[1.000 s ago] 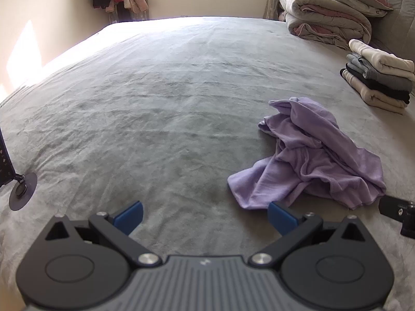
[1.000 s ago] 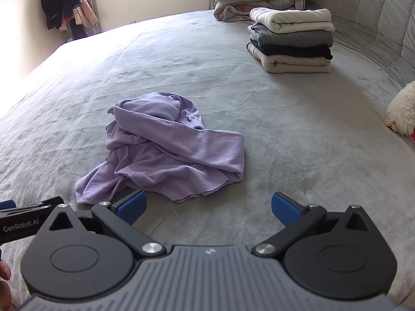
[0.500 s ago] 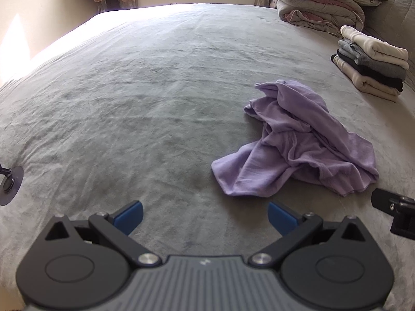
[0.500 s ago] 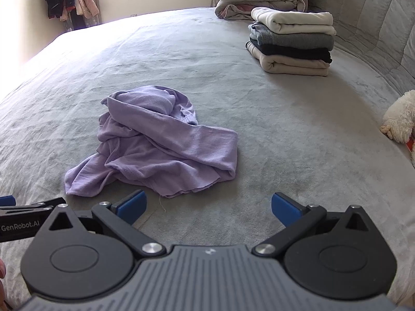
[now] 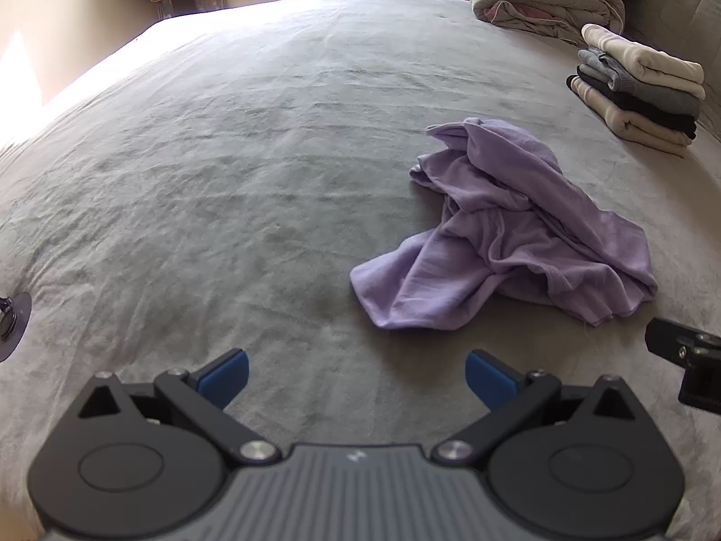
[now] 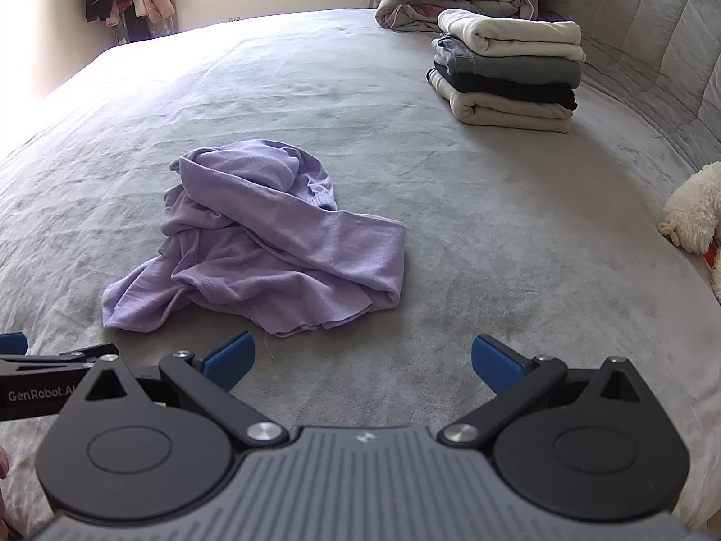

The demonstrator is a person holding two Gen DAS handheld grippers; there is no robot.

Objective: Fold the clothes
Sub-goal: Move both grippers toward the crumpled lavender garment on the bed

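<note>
a purple shirt point(image 6: 266, 243) is lying crumpled on the bed point(image 6: 495, 234), just ahead of both claws. the left claw point(image 5: 356, 376) and right claw point(image 6: 362, 363) are hovering spread wide, gripping nothing. the cloth is looking thin, light and limp, so pinching a hem corner at its near edge is likely the surest hold.

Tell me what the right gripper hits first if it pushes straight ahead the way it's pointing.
The right gripper, open, would likely first meet the bare grey bedcover, passing just right of the crumpled purple garment. Depth is uncertain.
</note>
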